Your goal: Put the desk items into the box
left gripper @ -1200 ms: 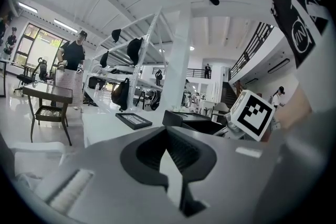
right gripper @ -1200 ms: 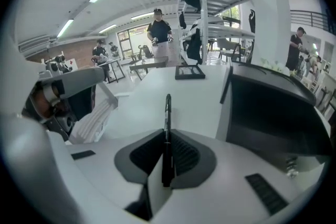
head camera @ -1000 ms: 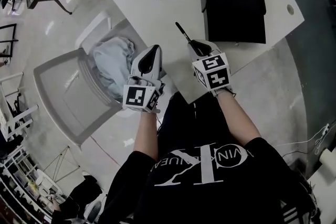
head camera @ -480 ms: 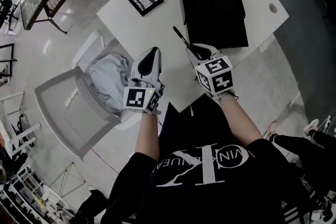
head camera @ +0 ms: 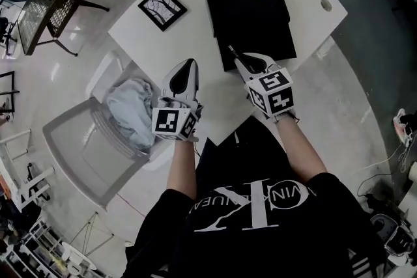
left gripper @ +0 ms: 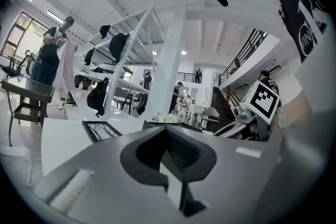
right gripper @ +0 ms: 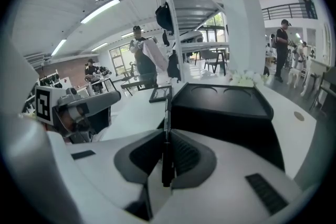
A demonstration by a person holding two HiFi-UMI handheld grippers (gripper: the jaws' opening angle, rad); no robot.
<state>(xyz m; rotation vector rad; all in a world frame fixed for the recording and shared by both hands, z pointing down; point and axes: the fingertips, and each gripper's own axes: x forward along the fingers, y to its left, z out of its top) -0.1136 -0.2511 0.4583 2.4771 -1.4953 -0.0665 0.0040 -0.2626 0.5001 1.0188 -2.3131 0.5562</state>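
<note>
Upper left: we see a picture frame point(head camera: 161, 8) flat on the table point(head camera: 195, 32) | centre left: left gripper point(head camera: 189, 66), jaws clenched, empty | centre: right gripper point(head camera: 245, 62) grasping the pen point(head camera: 232, 53) at the near left edge of the box point(head camera: 251, 13), which lies upper centre

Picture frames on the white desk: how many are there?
1. The picture frame lies near the desk's far left edge, left of the black box. The box may hide others.

Slim black pen point(head camera: 234, 54), tilted up-left at centre, beside lower-left corner of black box point(head camera: 251, 16); framed picture point(head camera: 162, 8) flat, upper left.
</note>
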